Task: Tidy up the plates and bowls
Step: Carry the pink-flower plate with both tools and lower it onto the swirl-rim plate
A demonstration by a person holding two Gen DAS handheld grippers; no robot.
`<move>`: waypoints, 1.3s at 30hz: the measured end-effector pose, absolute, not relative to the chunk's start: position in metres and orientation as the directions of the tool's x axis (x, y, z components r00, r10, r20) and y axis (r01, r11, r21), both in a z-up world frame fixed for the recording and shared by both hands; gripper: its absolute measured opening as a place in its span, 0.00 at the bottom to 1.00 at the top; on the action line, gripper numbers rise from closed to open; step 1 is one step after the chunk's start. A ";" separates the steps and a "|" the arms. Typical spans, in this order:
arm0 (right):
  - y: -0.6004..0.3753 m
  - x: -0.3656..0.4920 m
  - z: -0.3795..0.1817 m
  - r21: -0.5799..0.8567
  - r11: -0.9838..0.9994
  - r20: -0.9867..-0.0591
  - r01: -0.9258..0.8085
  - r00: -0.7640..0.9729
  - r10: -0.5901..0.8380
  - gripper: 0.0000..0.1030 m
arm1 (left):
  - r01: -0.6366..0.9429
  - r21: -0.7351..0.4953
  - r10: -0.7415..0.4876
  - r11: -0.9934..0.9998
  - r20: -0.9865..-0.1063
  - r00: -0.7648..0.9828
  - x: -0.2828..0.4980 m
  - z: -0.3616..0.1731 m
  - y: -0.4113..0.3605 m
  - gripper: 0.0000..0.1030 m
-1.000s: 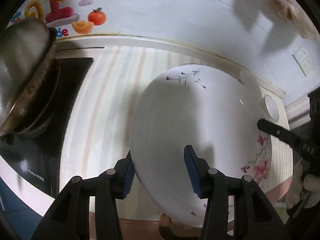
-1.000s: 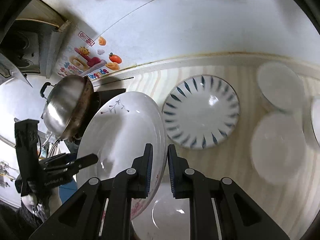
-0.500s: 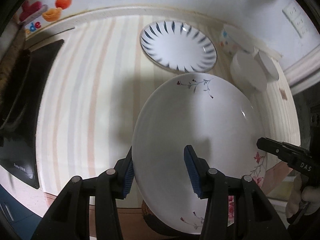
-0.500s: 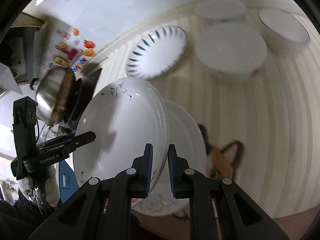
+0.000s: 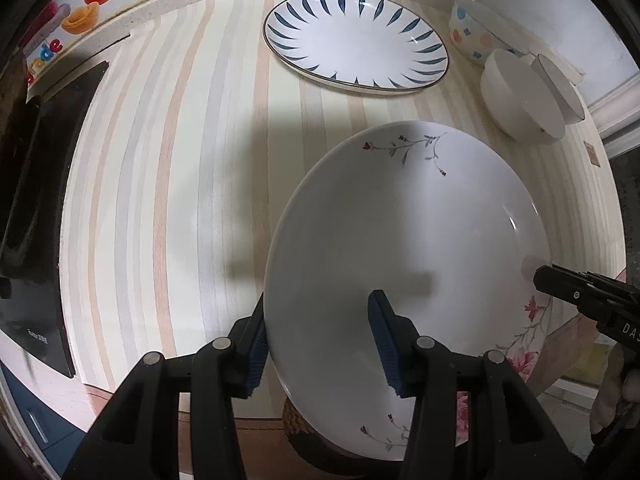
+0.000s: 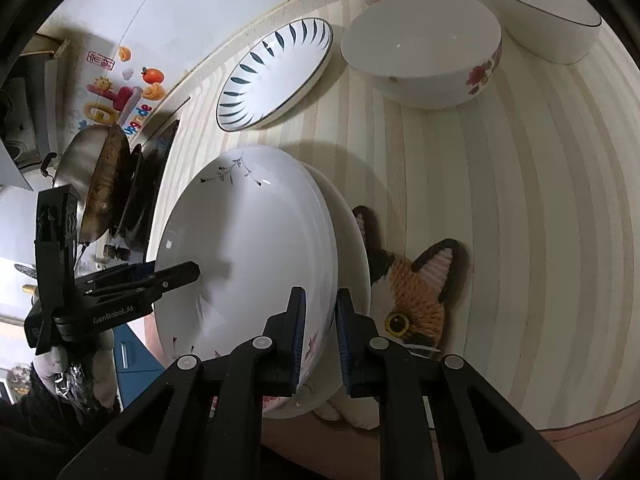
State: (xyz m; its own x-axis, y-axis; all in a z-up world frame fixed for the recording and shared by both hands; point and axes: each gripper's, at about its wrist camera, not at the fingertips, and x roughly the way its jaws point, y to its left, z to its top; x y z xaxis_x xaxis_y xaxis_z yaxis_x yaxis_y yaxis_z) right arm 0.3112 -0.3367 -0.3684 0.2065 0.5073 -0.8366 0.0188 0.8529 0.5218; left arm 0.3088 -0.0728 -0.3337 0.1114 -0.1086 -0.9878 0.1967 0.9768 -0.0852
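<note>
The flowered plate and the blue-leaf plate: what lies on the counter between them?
Nothing. In the left wrist view only bare striped counter separates the flowered plate from the blue-leaf plate; the right wrist view shows the same.

a pale striped countertop [image 5: 168,168] meets a white wall [image 6: 208,4] bearing colourful fruit stickers [image 6: 120,92].

There were three plates: one blue-leaf plate [image 5: 356,38] and two stacked floral plates [image 6: 248,256]; three bowls [image 6: 424,48]; one cat-face mat [image 6: 416,292]; one wok [image 6: 96,184]; two grippers [image 6: 318,336]
</note>
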 end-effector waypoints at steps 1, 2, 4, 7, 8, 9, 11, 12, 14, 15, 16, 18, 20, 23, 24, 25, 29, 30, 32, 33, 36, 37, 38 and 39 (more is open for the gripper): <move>-0.336 0.312 -0.370 0.521 0.853 -0.838 0.021 0.200 0.507 0.16 | 0.199 -0.080 -0.104 0.977 -0.988 0.111 0.309 -0.335 -0.074 0.43; -0.335 0.314 -0.372 0.520 0.854 -0.840 0.022 0.195 0.507 0.16 | 0.201 -0.077 -0.101 0.976 -0.989 0.109 0.309 -0.335 -0.075 0.43; -0.334 0.314 -0.375 0.518 0.855 -0.842 0.026 0.189 0.505 0.16 | 0.203 -0.070 -0.092 0.977 -0.990 0.105 0.308 -0.338 -0.076 0.43; -0.333 0.316 -0.377 0.520 0.854 -0.843 0.029 0.183 0.507 0.16 | 0.201 -0.059 -0.080 0.978 -0.992 0.098 0.309 -0.343 -0.078 0.43; -0.332 0.317 -0.377 0.518 0.855 -0.844 0.026 0.180 0.506 0.16 | 0.199 -0.058 -0.078 0.978 -0.993 0.094 0.309 -0.344 -0.078 0.43; -0.332 0.317 -0.377 0.517 0.856 -0.844 0.024 0.178 0.505 0.16 | 0.197 -0.057 -0.076 0.979 -0.993 0.088 0.309 -0.346 -0.078 0.43; -0.331 0.317 -0.378 0.513 0.858 -0.847 0.018 0.174 0.503 0.16 | 0.196 -0.052 -0.069 0.979 -0.995 0.077 0.306 -0.351 -0.077 0.43; -0.330 0.318 -0.378 0.510 0.860 -0.849 0.014 0.171 0.500 0.16 | 0.199 -0.052 -0.068 0.979 -0.995 0.078 0.305 -0.352 -0.077 0.43; -0.328 0.317 -0.376 0.502 0.865 -0.853 0.010 0.173 0.493 0.16 | 0.210 -0.042 -0.060 0.977 -0.995 0.080 0.302 -0.353 -0.079 0.43; -0.327 0.318 -0.375 0.492 0.871 -0.858 0.005 0.173 0.484 0.16 | 0.212 -0.036 -0.054 0.977 -0.995 0.081 0.307 -0.356 -0.084 0.43; -0.326 0.318 -0.374 0.485 0.874 -0.862 0.004 0.173 0.477 0.16 | 0.215 -0.030 -0.049 0.976 -0.995 0.084 0.307 -0.357 -0.085 0.43; -0.324 0.318 -0.372 0.473 0.881 -0.868 -0.001 0.169 0.466 0.16 | 0.212 -0.031 -0.049 0.977 -0.995 0.083 0.306 -0.360 -0.089 0.43; -0.320 0.319 -0.369 0.449 0.893 -0.880 -0.014 0.167 0.445 0.16 | 0.214 -0.026 -0.045 0.976 -0.996 0.081 0.305 -0.361 -0.090 0.43; -0.314 0.321 -0.366 0.414 0.910 -0.899 -0.013 0.154 0.411 0.17 | 0.222 -0.011 -0.030 0.975 -0.996 0.085 0.304 -0.357 -0.092 0.43; -0.314 0.321 -0.366 0.408 0.913 -0.901 -0.011 0.153 0.405 0.18 | 0.225 -0.008 -0.028 0.974 -0.996 0.085 0.304 -0.357 -0.094 0.43; -0.313 0.321 -0.364 0.407 0.914 -0.903 -0.005 0.153 0.403 0.19 | 0.225 -0.005 -0.025 0.974 -0.996 0.083 0.303 -0.358 -0.095 0.43; -0.312 0.320 -0.362 0.390 0.921 -0.912 0.014 0.142 0.384 0.19 | 0.214 -0.015 -0.028 0.977 -0.998 0.054 0.300 -0.363 -0.097 0.43; -0.312 0.321 -0.362 0.388 0.921 -0.913 0.016 0.140 0.382 0.19 | 0.213 -0.014 -0.025 0.977 -0.998 0.049 0.299 -0.363 -0.097 0.43; -0.311 0.321 -0.362 0.379 0.925 -0.918 0.019 0.134 0.373 0.19 | 0.209 -0.012 -0.022 0.978 -0.999 0.046 0.297 -0.362 -0.096 0.43; -0.311 0.321 -0.361 0.376 0.926 -0.919 0.024 0.132 0.370 0.19 | 0.205 -0.011 -0.021 0.979 -0.999 0.045 0.296 -0.362 -0.095 0.43; -0.310 0.321 -0.361 0.366 0.930 -0.925 0.039 0.125 0.359 0.19 | 0.195 -0.014 -0.023 0.981 -0.999 0.047 0.293 -0.358 -0.092 0.43; -0.311 0.321 -0.360 0.359 0.932 -0.928 0.043 0.125 0.352 0.19 | 0.192 -0.014 -0.024 0.981 -0.999 0.048 0.292 -0.356 -0.090 0.43; -0.312 0.321 -0.360 0.356 0.933 -0.929 0.045 0.125 0.349 0.19 | 0.188 -0.017 -0.028 0.982 -0.998 0.052 0.292 -0.353 -0.089 0.43; -0.313 0.320 -0.359 0.362 0.931 -0.927 0.048 0.127 0.353 0.19 | 0.186 -0.019 -0.031 0.982 -0.998 0.058 0.291 -0.349 -0.088 0.43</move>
